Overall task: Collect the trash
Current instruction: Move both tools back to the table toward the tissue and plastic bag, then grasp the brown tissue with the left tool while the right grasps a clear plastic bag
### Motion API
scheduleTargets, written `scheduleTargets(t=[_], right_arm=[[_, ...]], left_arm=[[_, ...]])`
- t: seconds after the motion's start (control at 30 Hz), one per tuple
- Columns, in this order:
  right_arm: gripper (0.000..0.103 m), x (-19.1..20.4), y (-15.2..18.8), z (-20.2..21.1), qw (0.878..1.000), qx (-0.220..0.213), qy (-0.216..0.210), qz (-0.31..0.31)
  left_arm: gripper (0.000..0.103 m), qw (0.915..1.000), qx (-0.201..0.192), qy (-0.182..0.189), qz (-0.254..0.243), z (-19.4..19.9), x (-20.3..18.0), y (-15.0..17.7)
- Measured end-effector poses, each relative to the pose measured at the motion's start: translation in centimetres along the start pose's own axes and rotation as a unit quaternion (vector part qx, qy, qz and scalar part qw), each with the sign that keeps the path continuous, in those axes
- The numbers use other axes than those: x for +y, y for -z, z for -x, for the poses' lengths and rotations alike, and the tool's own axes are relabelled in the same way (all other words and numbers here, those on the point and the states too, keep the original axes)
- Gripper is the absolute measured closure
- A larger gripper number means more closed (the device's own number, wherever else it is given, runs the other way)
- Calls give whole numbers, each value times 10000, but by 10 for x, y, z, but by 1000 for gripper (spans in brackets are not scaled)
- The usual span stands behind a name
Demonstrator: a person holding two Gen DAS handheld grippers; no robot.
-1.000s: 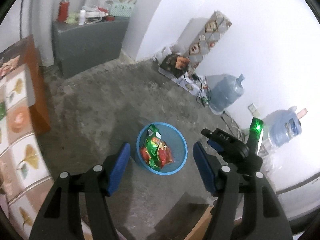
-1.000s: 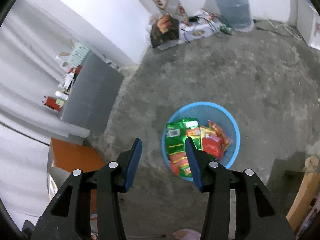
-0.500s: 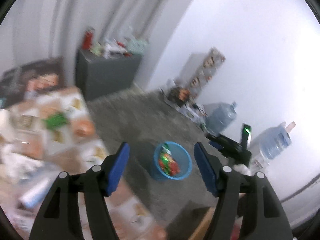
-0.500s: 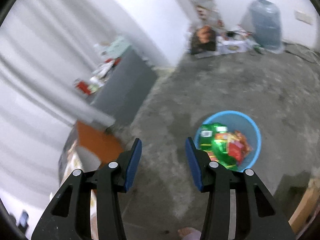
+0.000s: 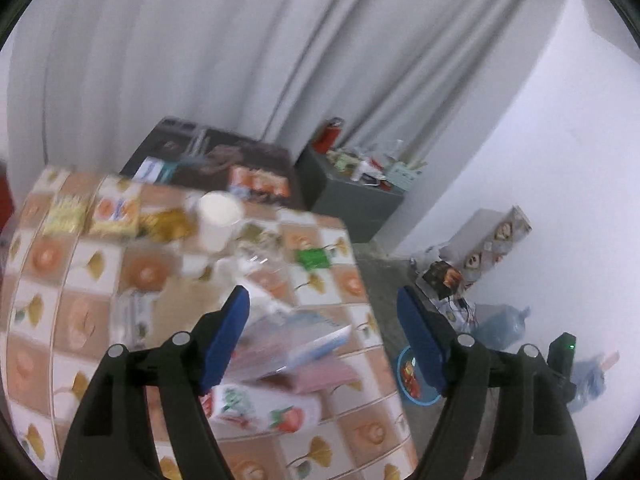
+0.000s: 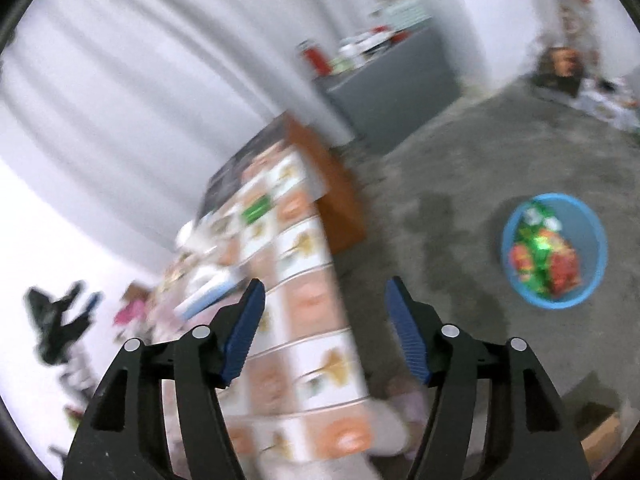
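My left gripper [image 5: 324, 336] is open and empty above a table with a patterned cloth [image 5: 52, 280]. On it lie snack packets [image 5: 114, 212], a white cup [image 5: 218, 220], a green wrapper [image 5: 314, 257], a book-like pack [image 5: 296, 340] and a strawberry carton [image 5: 264, 408]. The blue bin [image 6: 554, 250] with colourful wrappers stands on the floor; it also shows in the left wrist view [image 5: 414, 376]. My right gripper [image 6: 326, 330] is open and empty over the table's edge [image 6: 312, 280]. Both views are blurred.
A grey cabinet [image 5: 356, 200] with bottles stands by the curtain. Water jugs [image 5: 500, 326] and boxes [image 5: 444, 280] line the white wall. The concrete floor [image 6: 440, 184] lies between table and bin. A cardboard box [image 6: 600, 436] sits at lower right.
Both grippers have swung away from the bin toward the table. The right gripper's jaws have opened wider. The bin has moved to the right side of both views.
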State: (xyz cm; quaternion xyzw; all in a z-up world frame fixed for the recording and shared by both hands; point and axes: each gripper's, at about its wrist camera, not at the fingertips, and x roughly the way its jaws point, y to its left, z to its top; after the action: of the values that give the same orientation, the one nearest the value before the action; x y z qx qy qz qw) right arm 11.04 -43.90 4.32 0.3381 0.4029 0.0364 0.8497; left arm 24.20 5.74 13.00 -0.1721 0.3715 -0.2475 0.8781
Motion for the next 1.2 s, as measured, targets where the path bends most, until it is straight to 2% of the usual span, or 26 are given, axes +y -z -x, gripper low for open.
scheduleTargets(t=[0.3,0.47,0.63,0.8,0.87,1.03,1.2], right_arm=[[41,79,17,-60,9923,776,-926,276],[41,119,24,-98,9810,1206,-1500,251],[41,156,25,-136,9691,1632,-1833,247],[40,187,30,-175,9572,2177,-1907,97],[40,196,31,-188,9574,2270,-1782,78],[40,212,32,-217,9586,2470,-1413,106],[45,216,35,-238,9597,2607,-1045,134]], left_arm=[[29,9973,203,-78,695,-15,78,35],[29,9951,290,-85,947,-30,111,35],[30,9920,533,-49,1141,-62,139,25],[30,9926,841,-242,838,-95,144,18],[30,9921,1050,-374,584,-110,141,19],[31,9888,1239,-827,79,-131,140,23],[38,9852,1330,-1030,-324,-142,137,27]])
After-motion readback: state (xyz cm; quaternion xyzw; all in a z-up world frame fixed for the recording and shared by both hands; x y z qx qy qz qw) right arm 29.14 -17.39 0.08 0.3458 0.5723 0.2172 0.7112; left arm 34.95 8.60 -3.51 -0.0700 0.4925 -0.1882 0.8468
